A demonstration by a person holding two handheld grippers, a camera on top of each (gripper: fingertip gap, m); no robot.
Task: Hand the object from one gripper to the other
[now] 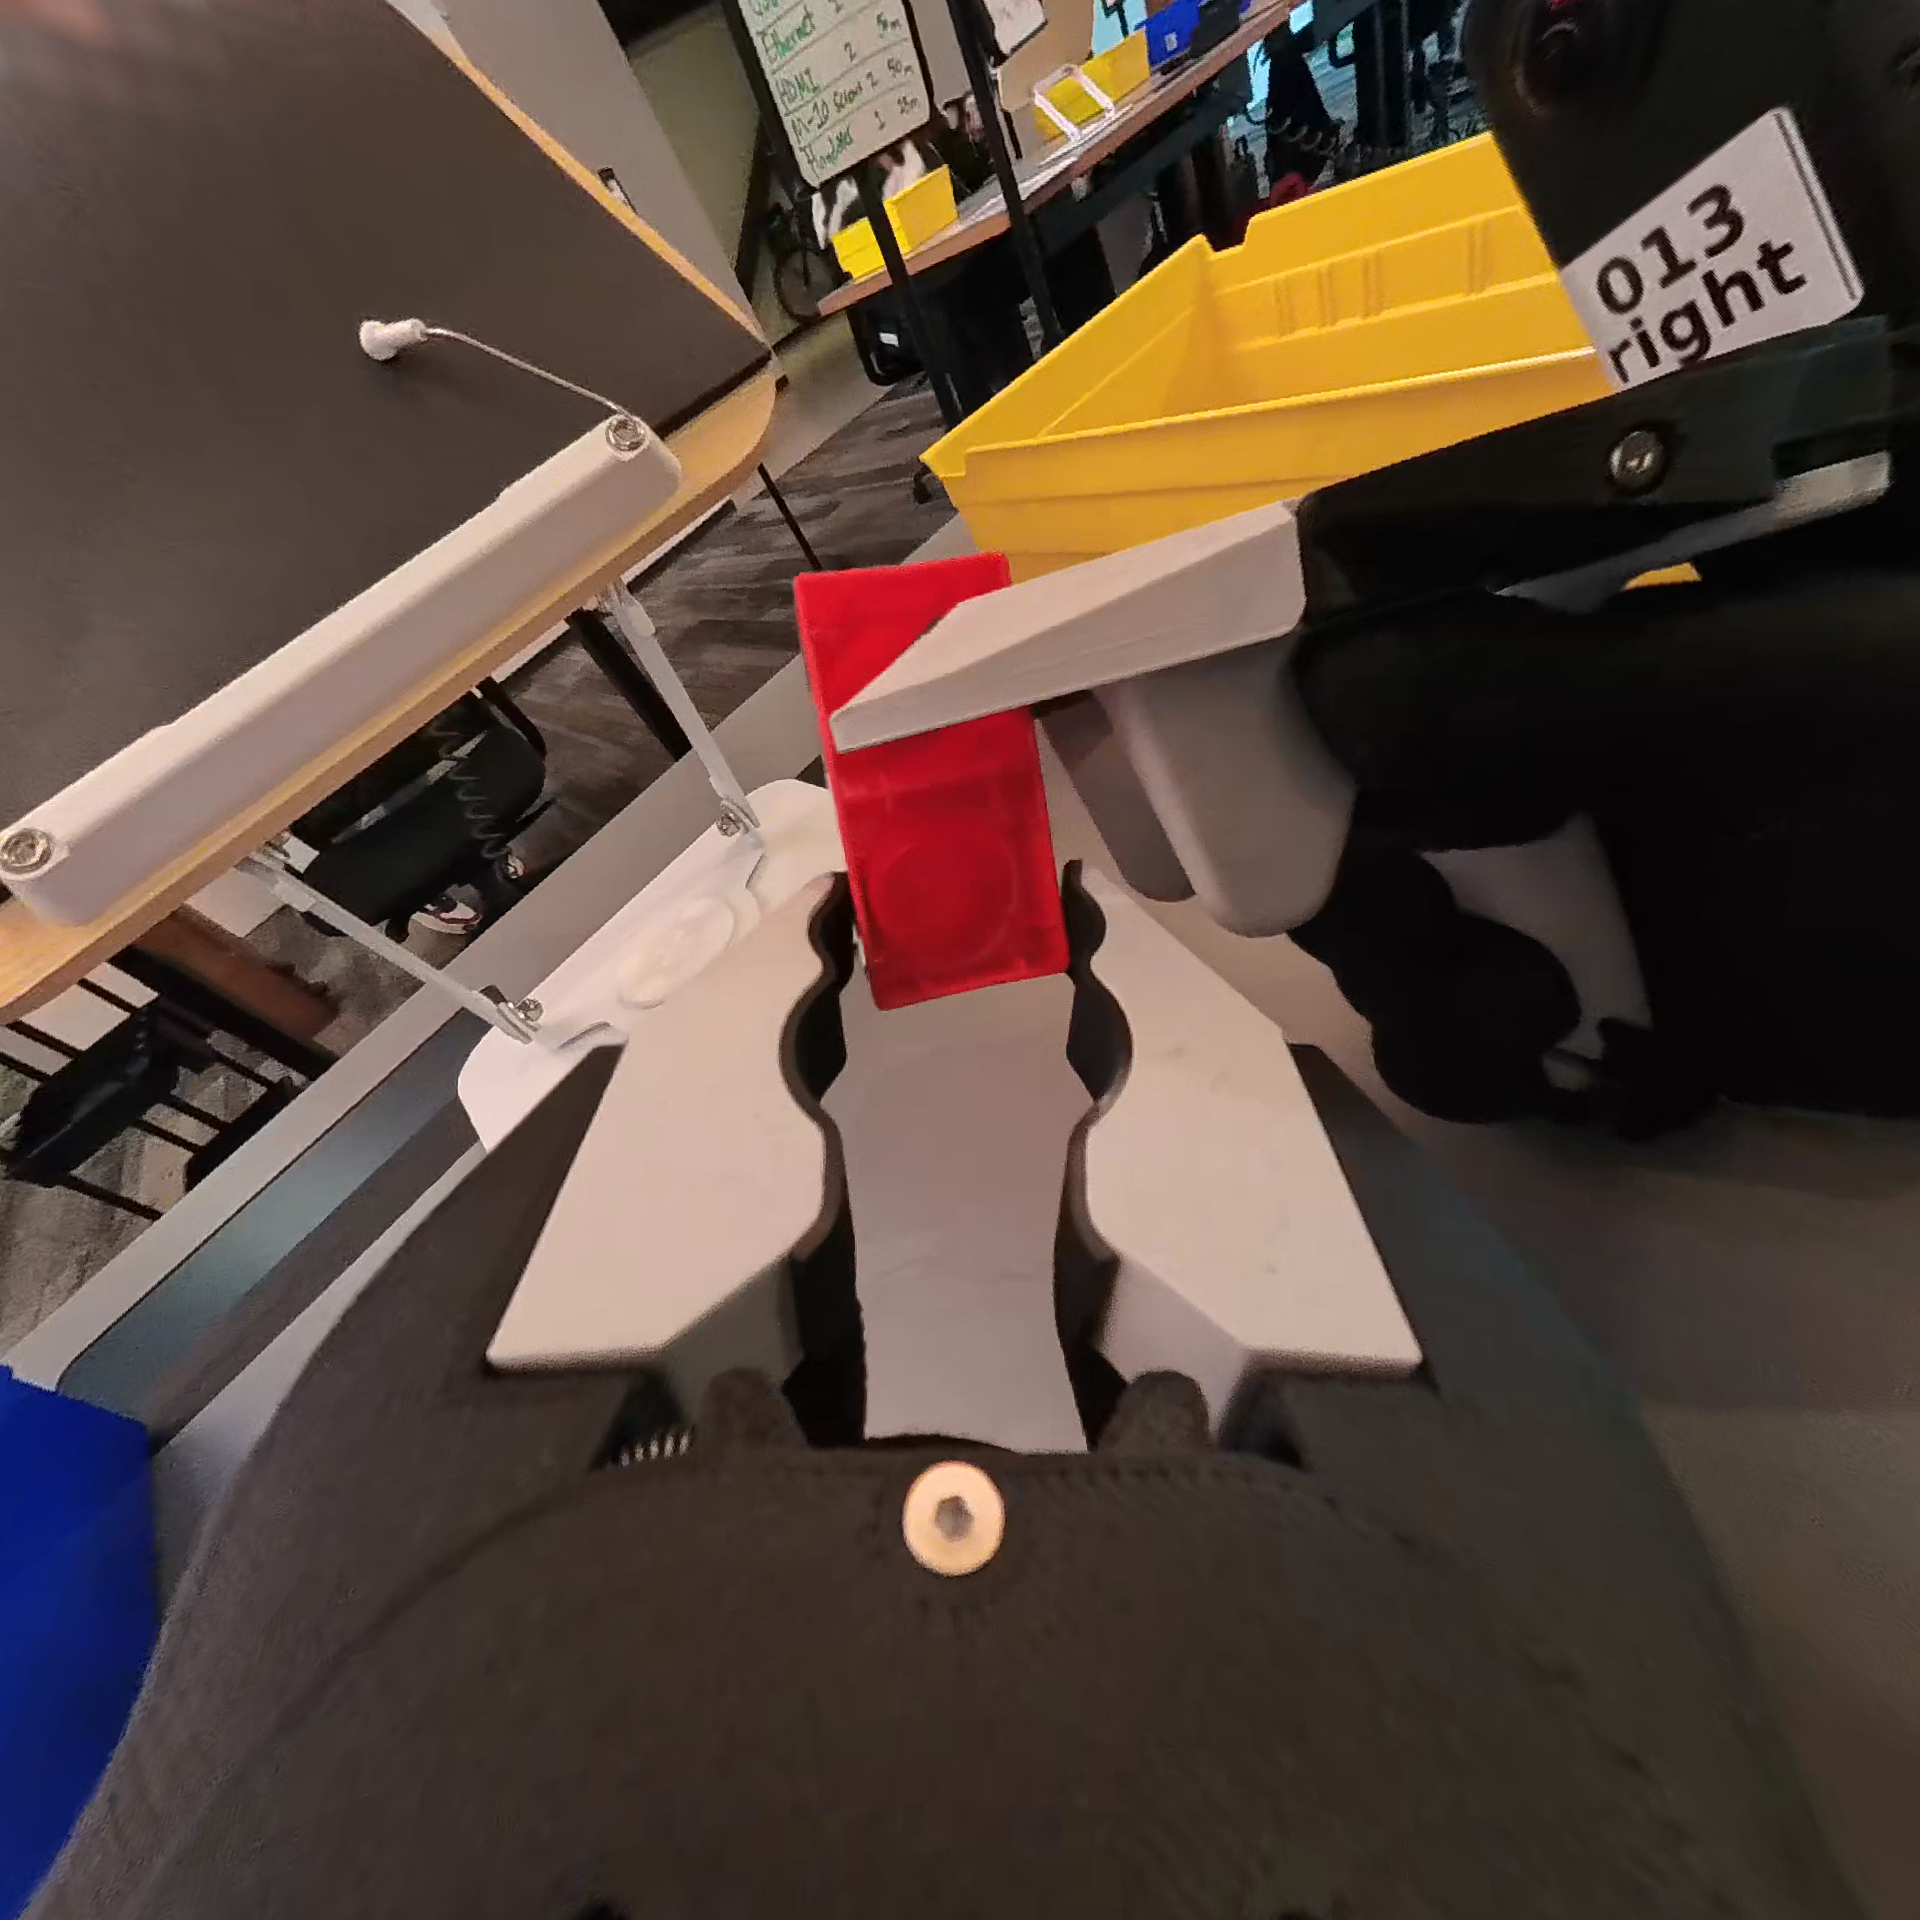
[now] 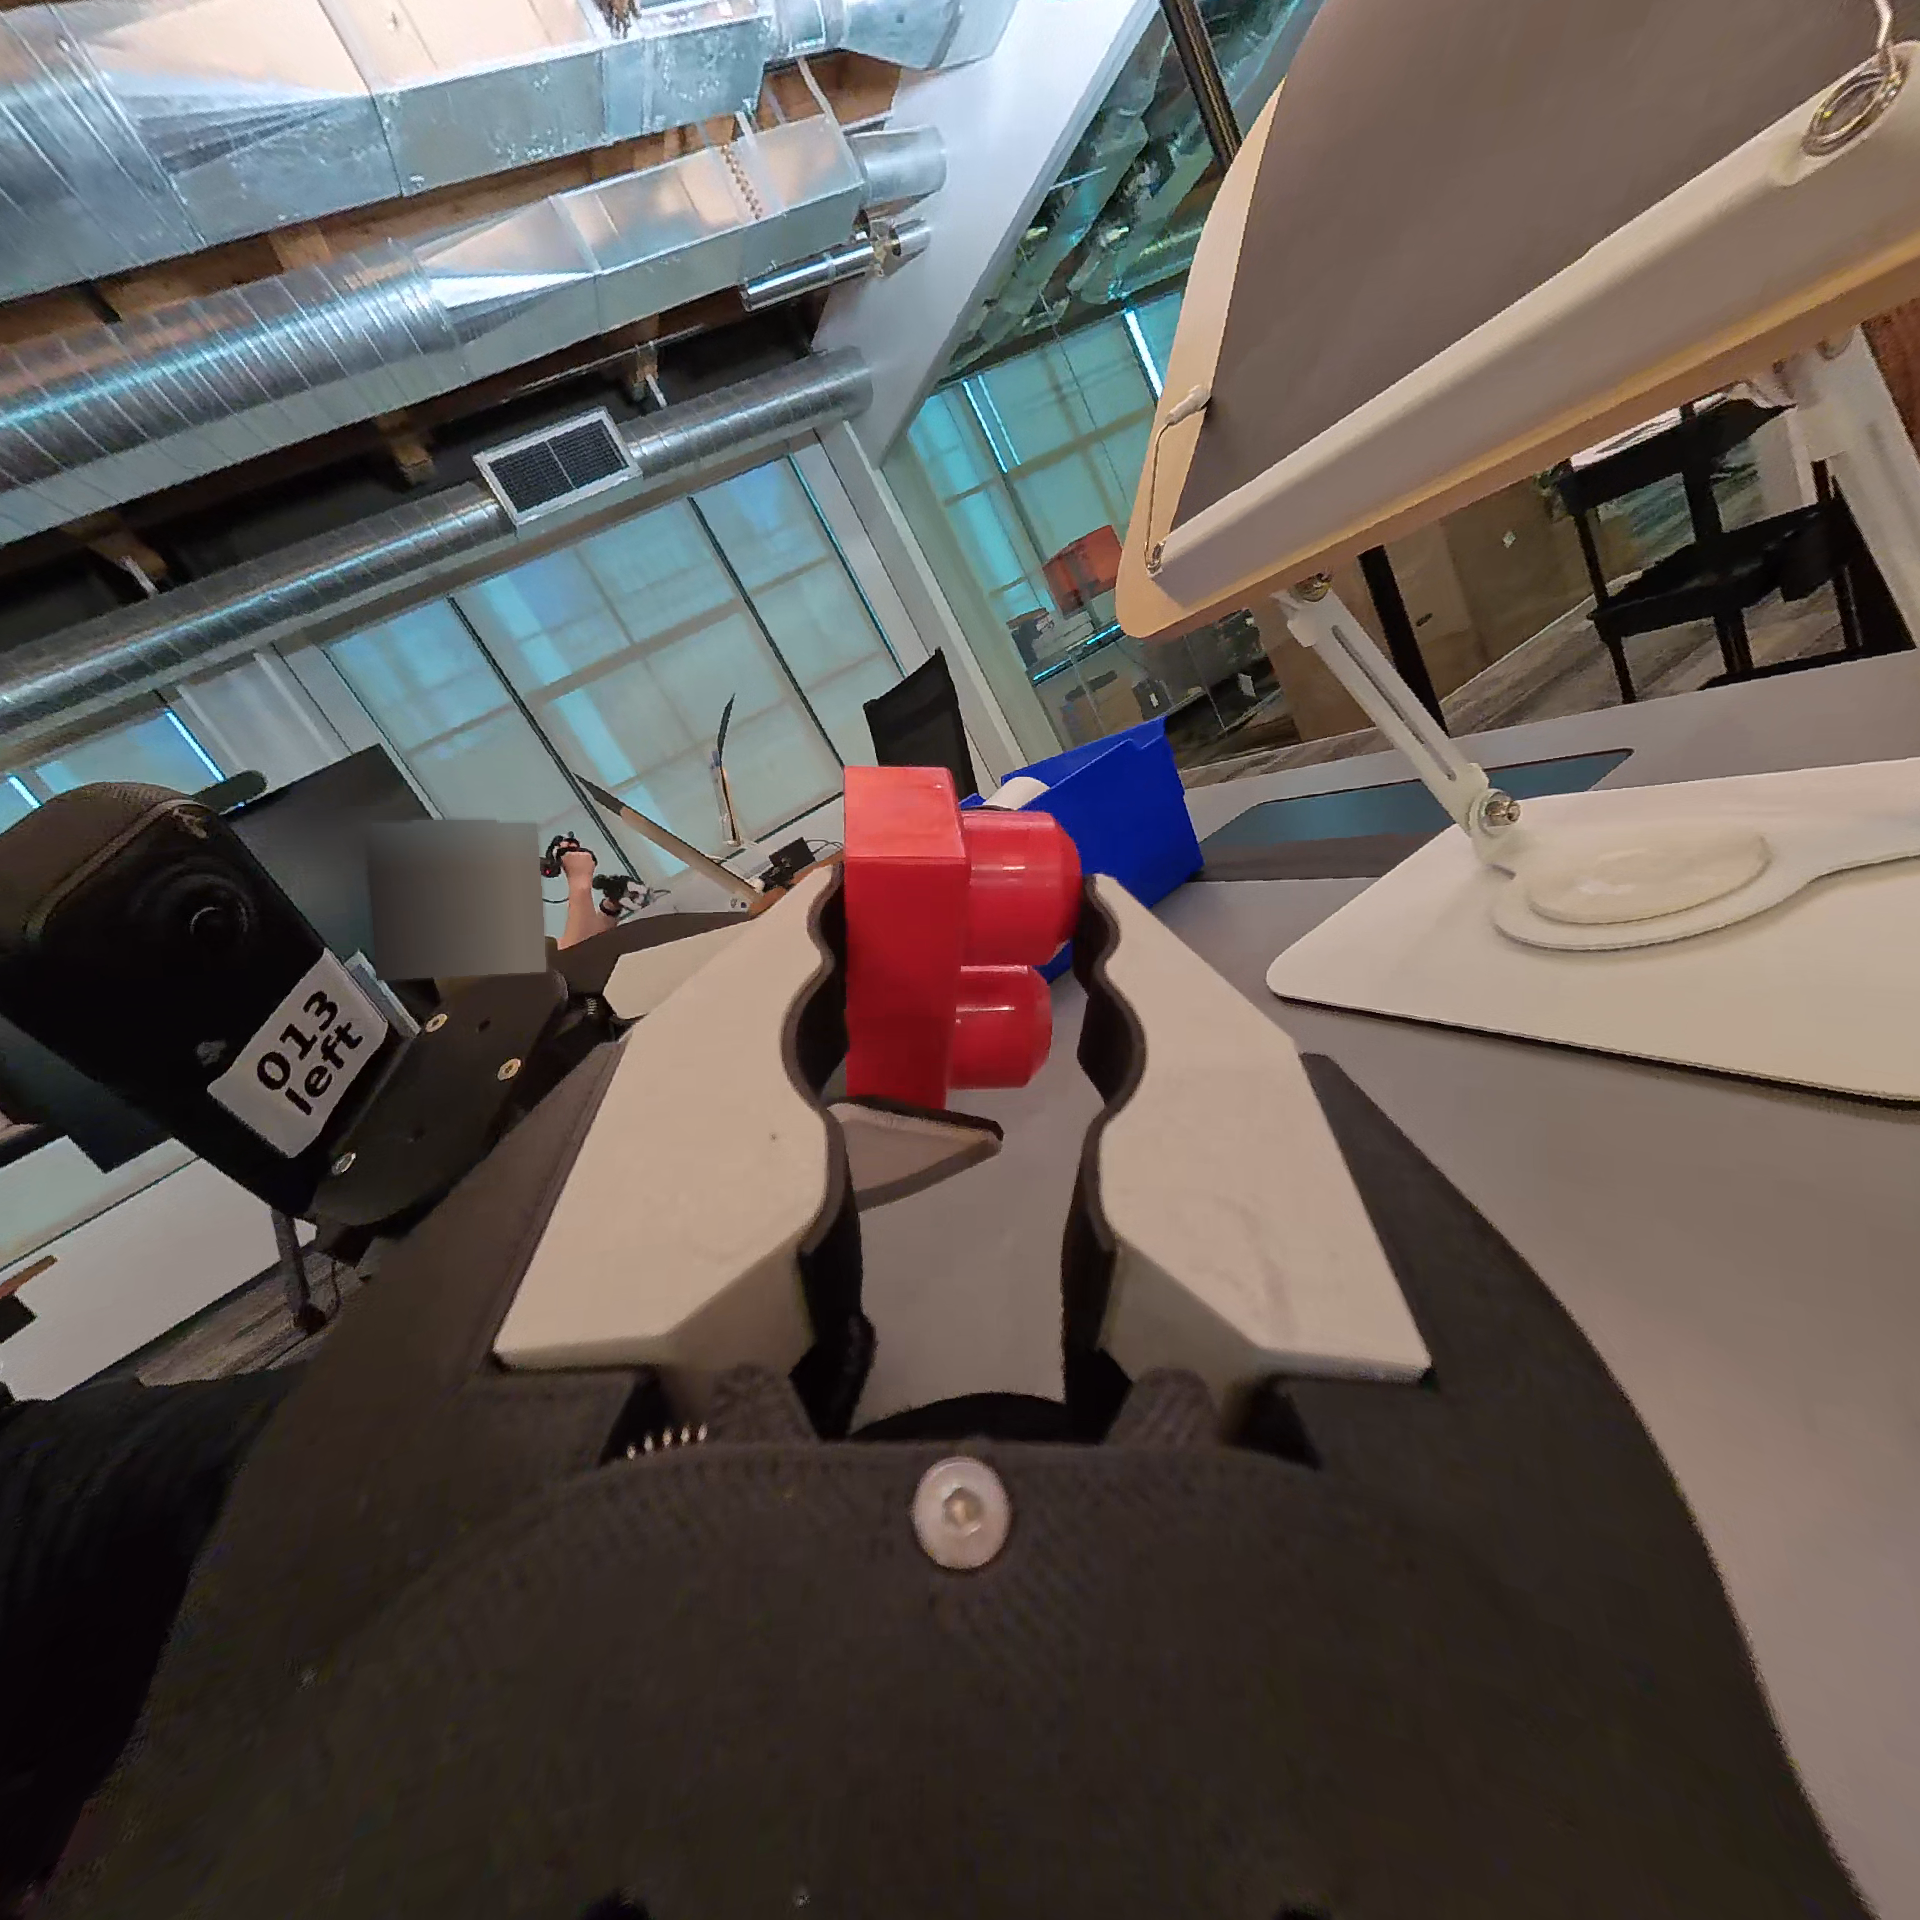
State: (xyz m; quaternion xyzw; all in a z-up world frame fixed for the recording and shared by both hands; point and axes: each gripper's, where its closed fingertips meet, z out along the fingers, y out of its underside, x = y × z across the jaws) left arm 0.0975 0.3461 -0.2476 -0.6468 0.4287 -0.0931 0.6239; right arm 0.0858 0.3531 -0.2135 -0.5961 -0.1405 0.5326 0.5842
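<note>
A white printed sticker (image 1: pixel 1709 272) sits on the right claw's black camera housing, another sticker (image 2: pixel 301 1055) on the left's, and handwriting covers a whiteboard (image 1: pixel 836 78).

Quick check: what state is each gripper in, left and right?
Left gripper: fingertips flank the red block's lower end; whether it is clamped cannot be told.
Right gripper: closed, holding the red block.

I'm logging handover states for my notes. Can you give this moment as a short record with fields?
object: red block, held off the table
right tool: closed on block, one finger on its flat face, the other on a stud
left tool: fingers flank block's lower end; grip unclear
nearby: yellow bin, blue bin
stage: mid-handover, both tools at the block
</note>
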